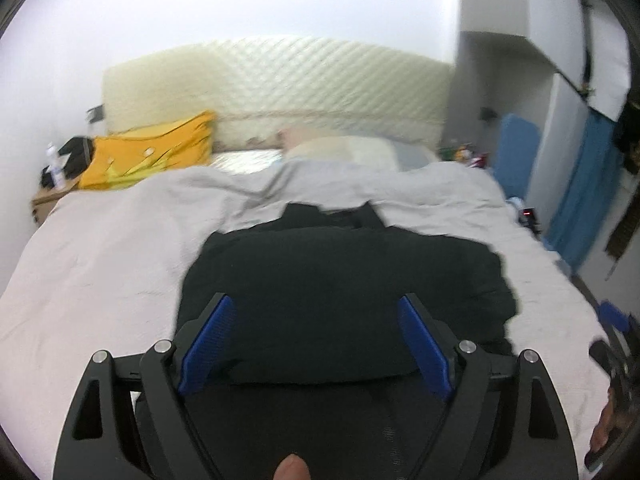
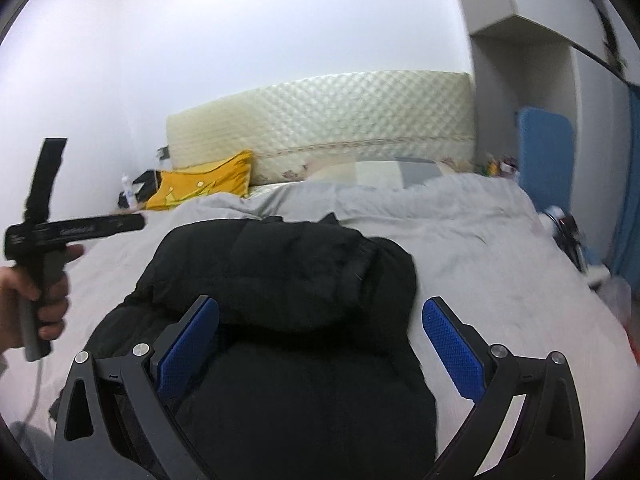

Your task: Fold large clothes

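Black puffer jacket lies folded into a bundle on the bed; my left tongs and right tongs both wide, empty above it; only tidying seems left

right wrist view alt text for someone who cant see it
A bulky black jacket lies folded on a grey bedspread, with the open right gripper above it, holding nothing. At left, a hand holds the left gripper's handle.
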Action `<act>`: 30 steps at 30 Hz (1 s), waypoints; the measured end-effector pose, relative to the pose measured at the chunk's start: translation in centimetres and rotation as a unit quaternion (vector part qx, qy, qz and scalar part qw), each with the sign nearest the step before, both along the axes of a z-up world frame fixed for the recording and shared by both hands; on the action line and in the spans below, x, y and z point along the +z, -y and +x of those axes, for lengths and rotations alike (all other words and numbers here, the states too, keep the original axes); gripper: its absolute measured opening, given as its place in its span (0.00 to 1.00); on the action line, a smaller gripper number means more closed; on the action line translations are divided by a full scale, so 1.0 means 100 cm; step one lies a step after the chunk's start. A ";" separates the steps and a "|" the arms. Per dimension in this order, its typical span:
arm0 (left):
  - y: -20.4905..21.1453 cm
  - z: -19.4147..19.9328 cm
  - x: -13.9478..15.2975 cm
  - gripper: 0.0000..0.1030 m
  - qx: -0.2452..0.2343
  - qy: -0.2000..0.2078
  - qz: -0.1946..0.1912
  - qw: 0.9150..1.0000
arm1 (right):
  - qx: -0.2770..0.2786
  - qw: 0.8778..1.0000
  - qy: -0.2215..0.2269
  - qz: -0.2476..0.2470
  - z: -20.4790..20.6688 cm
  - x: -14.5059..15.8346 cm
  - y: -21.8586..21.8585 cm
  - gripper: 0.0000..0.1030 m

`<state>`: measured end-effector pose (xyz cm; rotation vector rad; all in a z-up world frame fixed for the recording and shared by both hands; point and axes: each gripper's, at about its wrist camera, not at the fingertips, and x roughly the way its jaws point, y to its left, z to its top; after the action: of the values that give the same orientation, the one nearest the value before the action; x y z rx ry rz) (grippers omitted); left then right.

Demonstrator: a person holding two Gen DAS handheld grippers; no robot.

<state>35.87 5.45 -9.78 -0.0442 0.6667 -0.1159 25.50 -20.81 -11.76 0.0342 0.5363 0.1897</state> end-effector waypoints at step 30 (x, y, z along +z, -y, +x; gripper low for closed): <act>-0.006 0.191 -0.157 0.92 0.002 -0.045 0.048 0.998 | -0.006 0.995 -0.091 -0.046 0.239 -0.156 -0.026 0.84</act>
<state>55.00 6.04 -25.50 0.0414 0.7608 -0.0783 49.40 -18.20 -27.34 -0.0343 0.7259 0.1500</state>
